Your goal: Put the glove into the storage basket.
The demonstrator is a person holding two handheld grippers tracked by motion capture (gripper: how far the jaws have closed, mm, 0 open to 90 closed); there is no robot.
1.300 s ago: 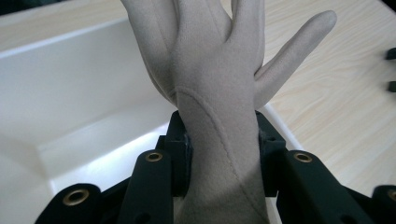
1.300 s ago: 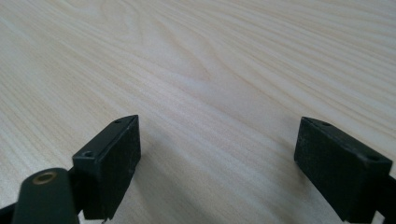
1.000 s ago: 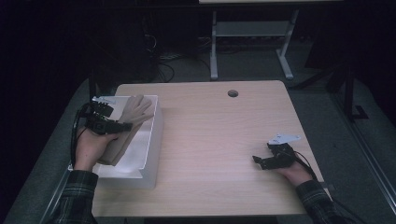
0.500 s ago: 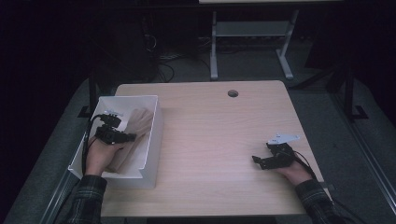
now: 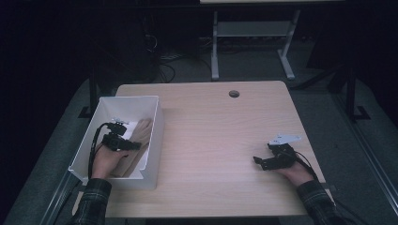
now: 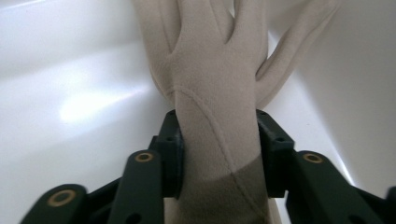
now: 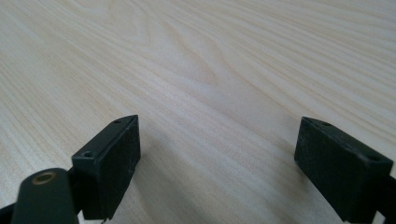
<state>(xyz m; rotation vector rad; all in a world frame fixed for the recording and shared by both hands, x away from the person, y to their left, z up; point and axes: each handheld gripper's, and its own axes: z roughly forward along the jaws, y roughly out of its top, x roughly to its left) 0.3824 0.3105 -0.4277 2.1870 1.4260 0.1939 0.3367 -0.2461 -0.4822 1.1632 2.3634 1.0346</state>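
**Kid:** Fingers (image 6: 172,154) on the left gripper (image 5: 123,142), what are they doing?

**Helper:** They are pinching a glove (image 6: 212,116). One black finger is on each side of it, near the wrist part.

**Kid:** Where is the glove?

**Helper:** It is down inside the white bin (image 5: 155,140). The bin sits at the left end of the tabletop (image 5: 220,140). The glove's own finger parts point away from the gripper, toward the bin's wall.

**Kid:** What is the glove like?

**Helper:** It is cream colored and looks soft and a bit fuzzy, like felt. It has sewn lines running down it. I think it is very light and floppy, so it will bend and hang when it is lifted.

**Kid:** Will it slip?

**Helper:** I don't think so. Soft cloth squashes and stays put. The wrist part is a good place to hold, because the cloth is widest and flattest there.

**Kid:** And the bin?

**Helper:** It is smooth, shiny and hard, like plastic, with straight walls and an open top.

**Kid:** What about the other one?

**Helper:** The right gripper (image 5: 265,162) rests at the near right of the tabletop. Its fingers (image 7: 112,163) are spread wide apart with nothing between them. Under them is pale wood with wavy grain lines.
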